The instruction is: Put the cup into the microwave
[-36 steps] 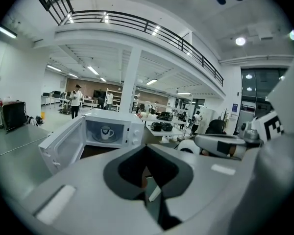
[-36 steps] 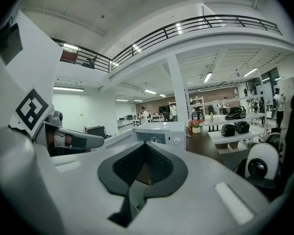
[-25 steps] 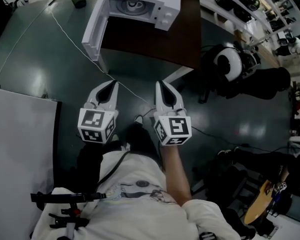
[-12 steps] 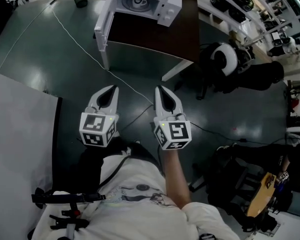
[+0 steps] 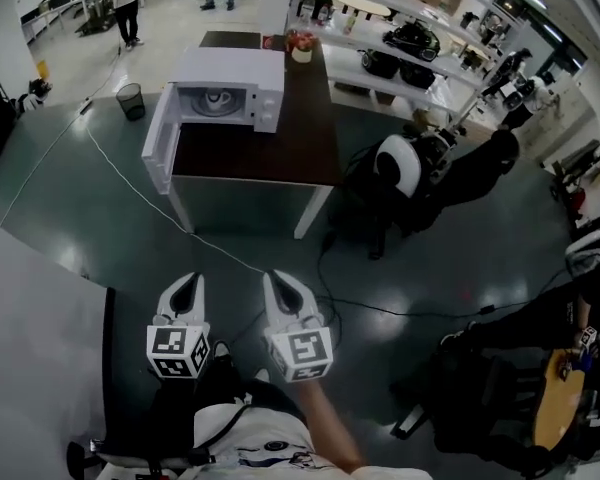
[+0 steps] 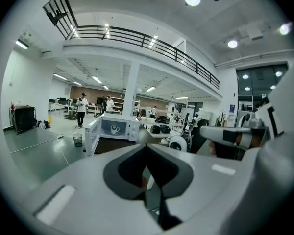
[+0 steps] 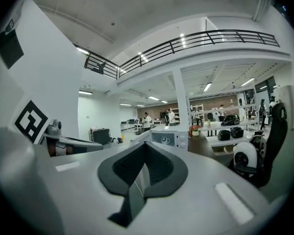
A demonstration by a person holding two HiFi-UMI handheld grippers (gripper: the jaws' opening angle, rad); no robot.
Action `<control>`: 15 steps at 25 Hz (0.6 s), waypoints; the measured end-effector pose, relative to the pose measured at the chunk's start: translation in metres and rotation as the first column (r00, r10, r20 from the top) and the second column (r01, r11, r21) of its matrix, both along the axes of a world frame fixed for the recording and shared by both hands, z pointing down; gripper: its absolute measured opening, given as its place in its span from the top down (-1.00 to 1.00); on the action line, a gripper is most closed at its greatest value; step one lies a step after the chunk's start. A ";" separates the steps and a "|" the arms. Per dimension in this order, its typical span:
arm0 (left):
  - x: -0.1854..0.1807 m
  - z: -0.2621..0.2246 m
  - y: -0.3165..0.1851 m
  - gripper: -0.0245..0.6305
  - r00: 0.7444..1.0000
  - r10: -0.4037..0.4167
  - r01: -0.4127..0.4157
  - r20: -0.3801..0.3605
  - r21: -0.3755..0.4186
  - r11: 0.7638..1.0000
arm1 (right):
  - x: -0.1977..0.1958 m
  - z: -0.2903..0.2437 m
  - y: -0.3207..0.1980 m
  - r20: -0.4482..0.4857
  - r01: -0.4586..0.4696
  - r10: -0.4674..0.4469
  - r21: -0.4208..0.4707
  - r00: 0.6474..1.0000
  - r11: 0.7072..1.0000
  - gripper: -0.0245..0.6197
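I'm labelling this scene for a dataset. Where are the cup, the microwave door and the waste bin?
cup [image 5: 216, 97], head view, its white body.
microwave door [image 5: 159, 154], head view, middle of the open panel.
waste bin [image 5: 131, 100], head view, its dark side.

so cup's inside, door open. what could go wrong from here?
1. The microwave door hangs open past the table edge, so an approach on that side could knock it.
2. A white cable lies across the floor toward the table: a likely trip or snag risk.
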State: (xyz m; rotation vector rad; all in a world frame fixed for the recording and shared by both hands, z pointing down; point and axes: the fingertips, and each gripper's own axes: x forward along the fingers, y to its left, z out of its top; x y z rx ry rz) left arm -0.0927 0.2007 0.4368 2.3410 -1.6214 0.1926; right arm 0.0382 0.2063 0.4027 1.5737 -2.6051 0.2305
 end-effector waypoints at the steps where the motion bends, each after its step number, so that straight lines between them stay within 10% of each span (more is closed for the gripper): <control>1: 0.005 0.002 0.006 0.93 1.000 0.003 -0.003 0.007 0.000 1.000 | 0.003 0.002 0.006 0.005 0.001 -0.001 -0.003 1.000 1.000 0.92; 15: 0.024 -0.033 0.003 0.93 0.997 0.079 -0.080 0.008 0.110 0.991 | 0.017 -0.028 0.013 -0.019 -0.064 0.066 0.088 0.998 0.994 0.92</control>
